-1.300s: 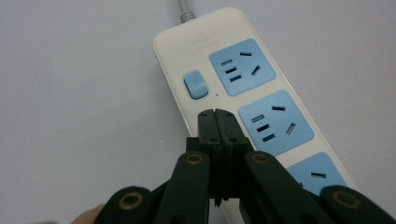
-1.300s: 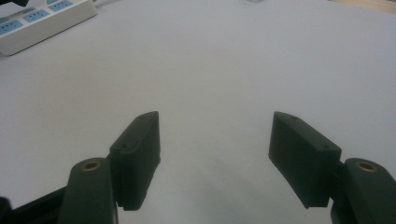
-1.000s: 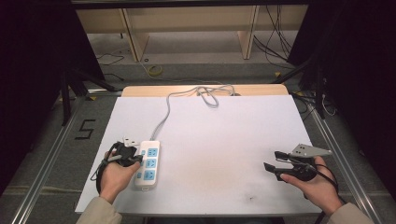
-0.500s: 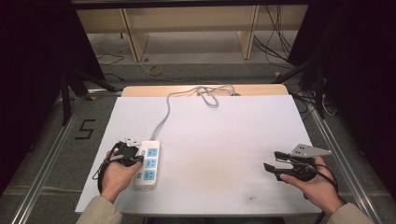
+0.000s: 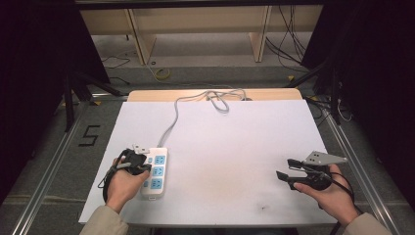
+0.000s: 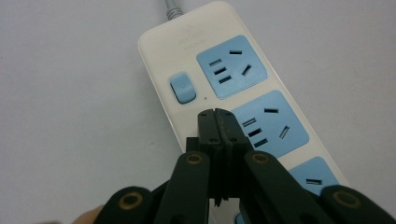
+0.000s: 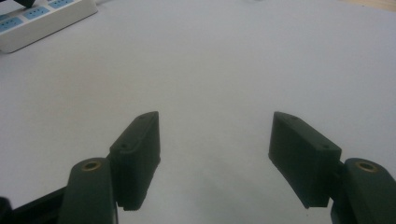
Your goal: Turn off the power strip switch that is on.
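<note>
white table centre open, power strip left

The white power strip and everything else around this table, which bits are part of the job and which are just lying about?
In use:
white power strip with blue sockets
its blue rocker switch
left gripper, shut
its grey cord

Lying about:
right gripper, open over bare table
yellow cable on the floor
black floor cables
</note>
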Tool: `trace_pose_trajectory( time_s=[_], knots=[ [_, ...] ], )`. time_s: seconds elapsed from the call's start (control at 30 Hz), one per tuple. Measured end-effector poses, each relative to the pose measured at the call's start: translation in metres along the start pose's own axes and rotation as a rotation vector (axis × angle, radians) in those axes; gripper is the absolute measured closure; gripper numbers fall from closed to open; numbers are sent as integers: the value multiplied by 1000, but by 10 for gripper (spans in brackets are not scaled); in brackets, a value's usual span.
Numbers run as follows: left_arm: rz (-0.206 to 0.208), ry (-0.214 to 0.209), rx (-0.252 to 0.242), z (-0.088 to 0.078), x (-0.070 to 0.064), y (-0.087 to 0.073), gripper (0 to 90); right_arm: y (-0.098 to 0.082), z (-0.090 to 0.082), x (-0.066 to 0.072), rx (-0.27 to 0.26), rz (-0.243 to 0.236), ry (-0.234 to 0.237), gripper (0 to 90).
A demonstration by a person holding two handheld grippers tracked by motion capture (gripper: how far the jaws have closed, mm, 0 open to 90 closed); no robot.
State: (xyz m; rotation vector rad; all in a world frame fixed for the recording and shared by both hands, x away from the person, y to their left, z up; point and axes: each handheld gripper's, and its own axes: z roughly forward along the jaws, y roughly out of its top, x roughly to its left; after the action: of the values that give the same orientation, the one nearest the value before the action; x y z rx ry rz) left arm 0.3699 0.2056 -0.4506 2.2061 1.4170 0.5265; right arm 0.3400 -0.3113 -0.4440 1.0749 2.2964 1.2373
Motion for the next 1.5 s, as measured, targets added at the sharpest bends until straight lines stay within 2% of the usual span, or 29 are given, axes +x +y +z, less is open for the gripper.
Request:
trace_pose_trajectory(
  time_s=[0.53, 0.67, 0.8, 1.07, 1.5],
  knots=[
    [-28, 1, 44, 0, 0, 5, 900, 0, 0, 0, -1, -1, 1, 343],
    [-26, 1, 66, 0, 0, 8, 900, 0, 0, 1, 0, -1, 2, 342],
    [3, 17, 86, 1, -2, 10, 900, 0, 0, 0, -1, 0, 1, 343],
    [-5, 10, 103, 1, -1, 13, 900, -1, 0, 0, 4, -3, 3, 342],
    [19, 20, 131, 2, -4, 16, 900, -1, 0, 1, 8, -3, 5, 342]
  ],
)
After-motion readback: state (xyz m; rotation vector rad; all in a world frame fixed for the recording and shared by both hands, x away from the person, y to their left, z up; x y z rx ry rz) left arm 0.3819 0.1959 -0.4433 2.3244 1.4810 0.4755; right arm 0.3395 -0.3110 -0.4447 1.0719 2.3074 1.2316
